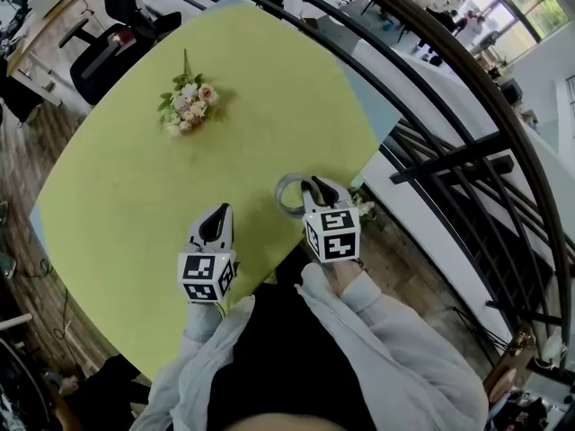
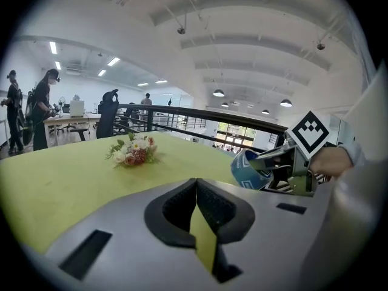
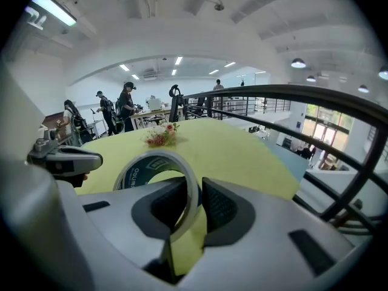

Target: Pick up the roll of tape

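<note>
While the head view looks steeply down, the roll of tape (image 1: 289, 194) shows as a pale ring over the yellow-green table (image 1: 126, 205), near its right-hand edge, w/ the right gripper (image 1: 314, 187) clamped on its wall. The left gripper (image 1: 216, 224) sits apart to the left, nothing in it. A flower bunch (image 1: 187, 104) lies far across the top. A black railing (image 1: 467, 142) runs just past the table's edge w/ a drop beyond, so there's open room twd the table's middle and little to the right.

Left gripper view: its own jaws are pressed together, only table showing btwn them. The roll of tape (image 2: 247, 170) is seen side-on in the right gripper (image 2: 268, 158). Whether it's clear of the top can't be told here.

Right gripper view: one jaw is inside the ring, the other outside, pads pinching the wall of the roll of tape (image 3: 145, 170). Judgement: a light, stiff ring, not fragile, w/ a smooth outer face that's prob. a bit slick. A pinch thru the wall is a sound hold, but the ring could swivel abt the pads if swung fast. The railing (image 3: 291, 96) curves close on the right; the flower bunch (image 3: 160, 135) is far ahead.
</note>
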Motion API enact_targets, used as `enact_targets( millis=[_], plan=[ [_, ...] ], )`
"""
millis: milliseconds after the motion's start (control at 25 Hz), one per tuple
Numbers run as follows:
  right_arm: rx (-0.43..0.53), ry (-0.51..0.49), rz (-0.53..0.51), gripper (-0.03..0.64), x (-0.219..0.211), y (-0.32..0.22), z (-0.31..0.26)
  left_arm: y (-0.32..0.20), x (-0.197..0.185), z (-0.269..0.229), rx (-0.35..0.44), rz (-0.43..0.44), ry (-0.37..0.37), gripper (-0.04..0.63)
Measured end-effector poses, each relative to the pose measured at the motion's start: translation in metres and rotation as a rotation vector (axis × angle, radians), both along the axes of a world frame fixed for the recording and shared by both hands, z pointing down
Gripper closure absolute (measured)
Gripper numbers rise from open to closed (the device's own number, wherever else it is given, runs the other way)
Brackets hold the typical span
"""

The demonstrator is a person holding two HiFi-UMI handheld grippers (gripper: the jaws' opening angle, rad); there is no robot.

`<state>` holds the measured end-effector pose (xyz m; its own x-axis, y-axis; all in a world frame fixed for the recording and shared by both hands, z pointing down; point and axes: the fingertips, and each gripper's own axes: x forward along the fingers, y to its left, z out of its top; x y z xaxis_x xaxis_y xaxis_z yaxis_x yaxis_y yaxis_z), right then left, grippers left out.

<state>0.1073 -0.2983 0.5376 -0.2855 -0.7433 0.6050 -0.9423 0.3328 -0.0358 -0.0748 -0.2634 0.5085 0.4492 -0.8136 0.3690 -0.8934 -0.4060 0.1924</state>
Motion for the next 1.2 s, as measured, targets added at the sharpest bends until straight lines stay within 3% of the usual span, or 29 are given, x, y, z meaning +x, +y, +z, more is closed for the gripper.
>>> enact_targets(
  millis=[600,1000,1200],
  plan=[
    [0.143,-0.184,0.121,0.536,0.006,0.067,-0.072,0.041,-0.006,-0.050,0.124,0.060,0.043,0.578],
    [0.320,-0.302,0.277,0.540,0.028,0.116,-0.113,0.067,-0.019,-0.079,0.192,0.073,0.076,0.578],
    [0.346,-0.332,0.362,0.541,0.041,0.133,-0.107,0.073,-0.025,-0.082,0.200,0.077,0.075,0.578]
  ],
)
